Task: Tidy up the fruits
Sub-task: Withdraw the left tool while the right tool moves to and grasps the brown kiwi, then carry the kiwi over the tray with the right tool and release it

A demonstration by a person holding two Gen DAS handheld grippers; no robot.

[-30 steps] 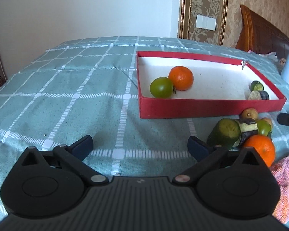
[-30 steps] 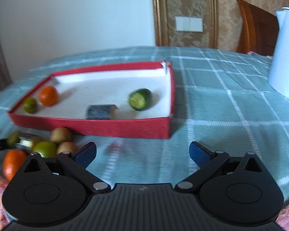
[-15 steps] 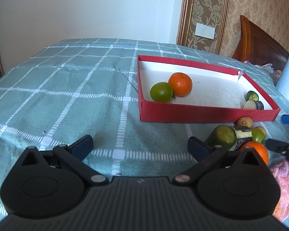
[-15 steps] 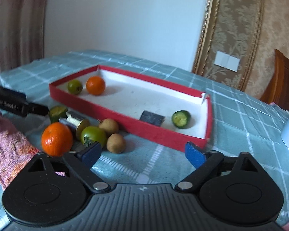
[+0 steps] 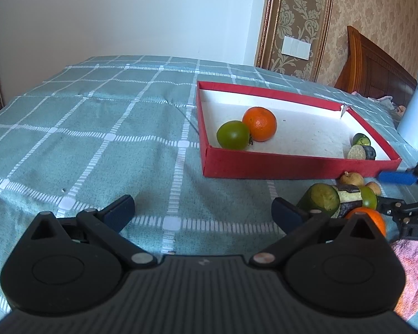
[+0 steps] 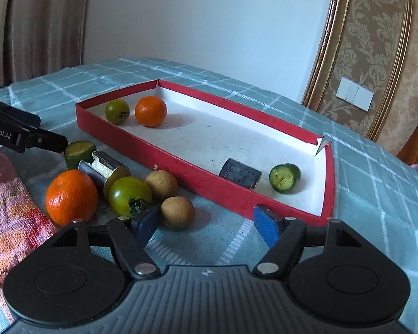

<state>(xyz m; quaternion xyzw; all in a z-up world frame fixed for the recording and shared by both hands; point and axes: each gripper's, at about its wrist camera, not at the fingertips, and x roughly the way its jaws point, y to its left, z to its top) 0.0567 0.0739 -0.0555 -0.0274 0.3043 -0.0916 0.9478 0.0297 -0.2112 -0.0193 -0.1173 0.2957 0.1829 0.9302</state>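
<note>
A red box (image 5: 292, 164) (image 6: 181, 164) holds an orange (image 5: 260, 123), a green tomato (image 5: 233, 135), an aubergine piece (image 6: 240, 173) and a cucumber piece (image 6: 284, 178). In front of it lie a loose orange (image 6: 71, 196), a green tomato (image 6: 129, 194), two brown fruits (image 6: 177, 212), an aubergine piece (image 6: 104, 168) and a cucumber piece (image 6: 78, 153). My right gripper (image 6: 206, 224) is low by this pile, its jaws closing. The nearer brown fruit sits just ahead of the left pad, unpressed. My left gripper (image 5: 203, 213) hovers open over bare cloth.
A pink towel (image 6: 5, 203) lies at the near edge beside the loose fruit. A white jug (image 5: 415, 117) stands right of the box. Green checked cloth (image 5: 97, 139) covers the table, and a wooden chair back (image 5: 376, 64) rises behind.
My right gripper has swung and rolled left from the box's corner to the loose fruit, and its jaws have narrowed. The left gripper has stayed put and open.
</note>
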